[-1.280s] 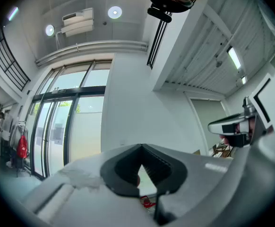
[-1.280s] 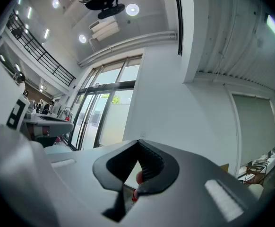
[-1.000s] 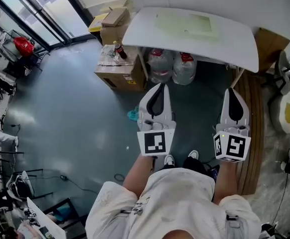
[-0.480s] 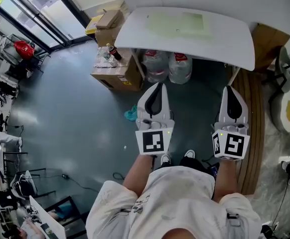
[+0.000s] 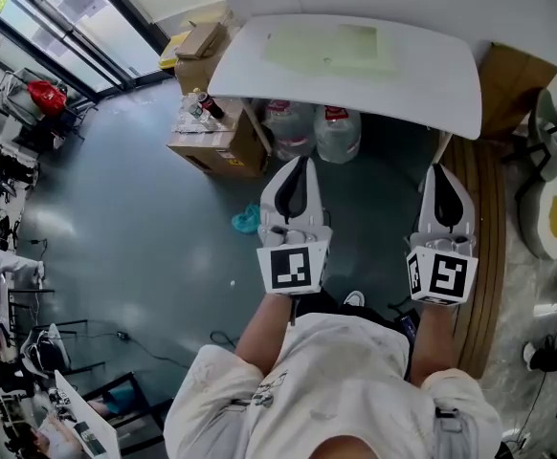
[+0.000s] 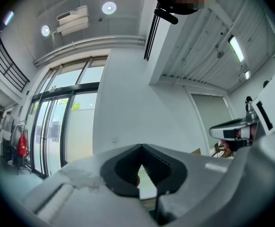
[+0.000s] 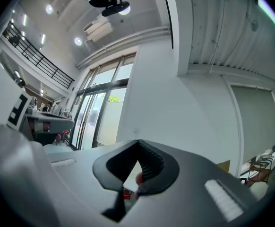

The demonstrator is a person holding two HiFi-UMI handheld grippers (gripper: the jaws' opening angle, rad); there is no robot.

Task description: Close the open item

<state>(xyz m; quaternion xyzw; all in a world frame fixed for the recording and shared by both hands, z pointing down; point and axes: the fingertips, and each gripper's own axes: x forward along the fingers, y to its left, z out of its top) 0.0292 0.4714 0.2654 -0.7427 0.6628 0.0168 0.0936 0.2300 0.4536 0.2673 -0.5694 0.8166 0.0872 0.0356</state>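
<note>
Both grippers point ahead toward a white table, whose near edge curves across just past their tips. The left gripper has its jaws shut tip to tip with nothing between them, as its own view shows. The right gripper is likewise pinched closed and empty. The only thing on the table is a pale green flat sheet, lying toward the far edge, well apart from both grippers; whether this is the open item I cannot tell. Under the table stand two water jugs, between its legs. Boxes crowd the table's left corner, touching the left leg. Left of the left gripper the grey floor lies wide, with a small teal scrap near it. The right gripper hangs over the inner edge of a wooden strip
</note>
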